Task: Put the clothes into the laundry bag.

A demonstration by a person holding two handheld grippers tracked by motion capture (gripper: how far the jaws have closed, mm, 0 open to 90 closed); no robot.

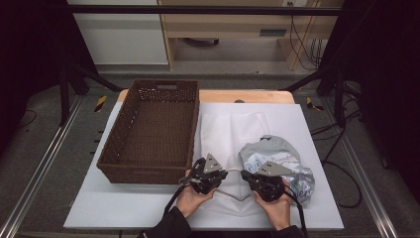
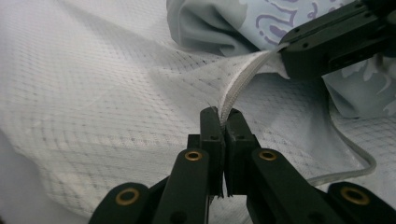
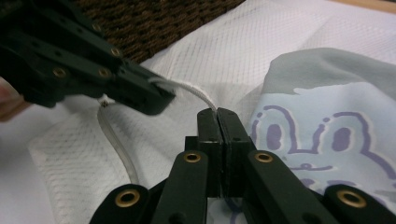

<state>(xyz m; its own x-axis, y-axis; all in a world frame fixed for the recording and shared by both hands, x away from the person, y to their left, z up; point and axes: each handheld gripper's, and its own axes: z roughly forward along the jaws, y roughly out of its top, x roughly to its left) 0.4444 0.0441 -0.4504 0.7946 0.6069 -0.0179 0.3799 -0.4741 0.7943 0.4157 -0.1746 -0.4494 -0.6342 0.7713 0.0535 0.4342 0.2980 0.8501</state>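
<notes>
Two hands at the bottom centre of the high view each hold a gripper over a white mesh laundry bag [image 1: 229, 130] spread flat on the white table [image 1: 89, 208]. Both grippers pinch the bag's zippered edge [image 2: 243, 77]. In the left gripper view, the left gripper [image 2: 220, 114] has its jaws clamped on the white zipper tape, which runs taut toward the upper right of the frame, where the right gripper [image 2: 286, 50] bites the same strip. In the right gripper view, the right gripper's jaws are pressed together on the tape at centre frame, with the left gripper [image 3: 161, 95] at centre left and a loose loop of the edge [image 3: 116, 142] hanging below it.

A grey printed garment [image 1: 282, 156] lies bunched at the lower right of the high view, on the bag and just beside the right gripper; whether part of it is already tucked inside is hard to tell from these angles. A brown woven basket [image 1: 116, 144] stands on the left half of the table, touching the bag's left edge.

The step in hand appears to be opening the bag's mouth for the garment. Doing it well likely means keeping both grips firm on the tape rather than the thin mesh, drawing the grippers apart evenly, and lifting slightly so the upper layer separates from the lower without dragging the bag toward the basket.
</notes>
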